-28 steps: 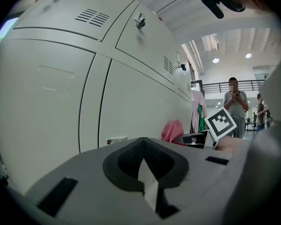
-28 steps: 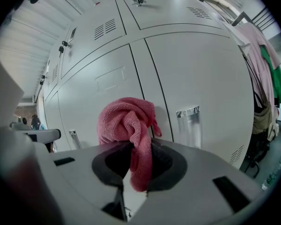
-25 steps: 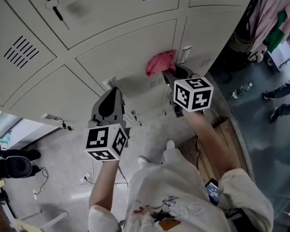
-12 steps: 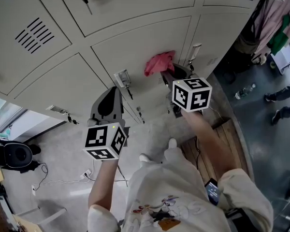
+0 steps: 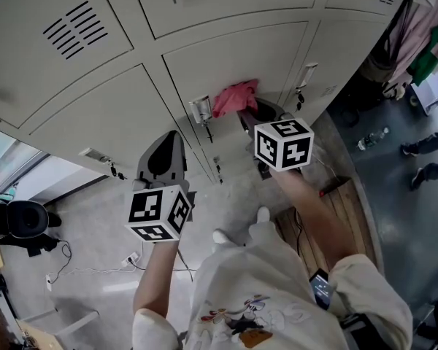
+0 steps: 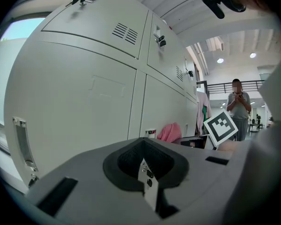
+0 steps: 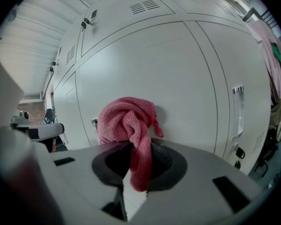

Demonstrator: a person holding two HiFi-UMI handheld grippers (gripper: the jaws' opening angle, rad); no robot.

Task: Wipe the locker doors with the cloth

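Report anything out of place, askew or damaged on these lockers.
Nothing looks damaged: the locker doors in view look shut and flush. The only oddity is the pink cloth in the right gripper, which is bunched into a wad rather than spread flat for wiping.

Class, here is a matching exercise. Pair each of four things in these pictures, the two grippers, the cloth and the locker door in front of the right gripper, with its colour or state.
Things
1. left gripper
2. right gripper
3. cloth
4. locker door

Colour or state
a. pink, bunched up
b. jaws together, nothing between them
c. pale grey, closed
d. jaws clamped on fabric

Pairs: 1-b, 2-d, 3-a, 4-c
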